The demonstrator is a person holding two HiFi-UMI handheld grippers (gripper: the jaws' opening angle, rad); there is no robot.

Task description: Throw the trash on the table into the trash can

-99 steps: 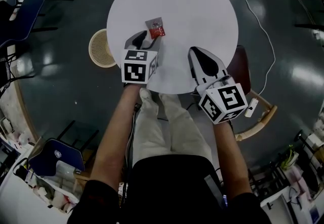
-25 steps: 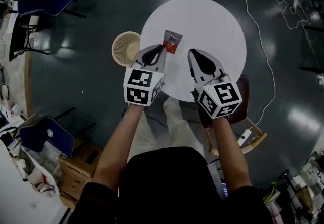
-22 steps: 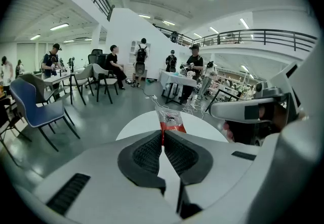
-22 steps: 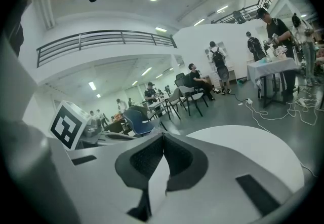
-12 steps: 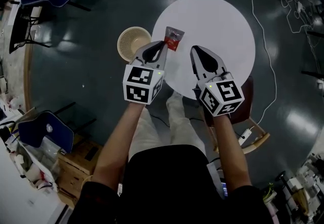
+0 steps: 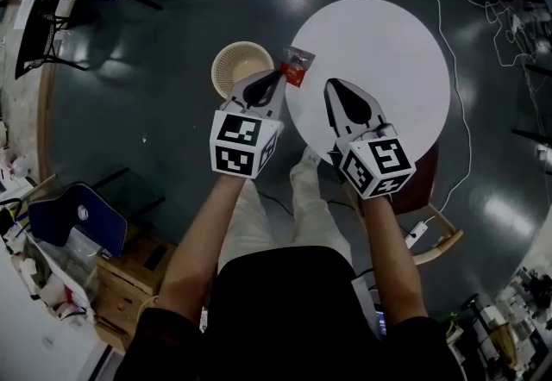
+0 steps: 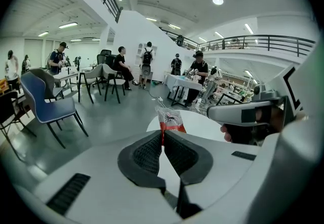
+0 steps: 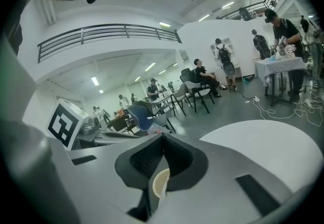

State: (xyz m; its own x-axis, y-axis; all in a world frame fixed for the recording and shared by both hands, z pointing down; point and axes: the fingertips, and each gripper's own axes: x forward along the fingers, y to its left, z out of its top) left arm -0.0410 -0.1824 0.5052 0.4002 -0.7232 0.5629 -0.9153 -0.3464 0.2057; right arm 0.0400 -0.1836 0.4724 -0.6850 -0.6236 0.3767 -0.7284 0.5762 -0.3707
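Observation:
A clear and red wrapper [image 6: 296, 66] hangs from the tips of my left gripper [image 6: 278, 76], which is shut on its lower edge. It hovers at the left rim of the round white table [image 6: 379, 69], just right of the woven trash basket [image 6: 226, 69] on the floor. In the left gripper view the wrapper [image 7: 171, 120] stands up from between the closed pads, with the table [image 7: 202, 122] beyond. My right gripper [image 6: 332, 84] is shut and holds nothing, over the table's near edge. Its own view shows the basket [image 8: 161, 182] below the jaws.
Blue chairs [image 6: 73, 228] stand at the left, and a wooden chair [image 6: 431, 233] sits under the table's near side. A white cable [image 6: 461, 103] runs across the dark floor on the right. People and more chairs [image 7: 50, 106] fill the room beyond.
Both grippers have moved left across the table together. The wrapper, still gripped, has gone from over the tabletop to the table's left rim beside the basket.

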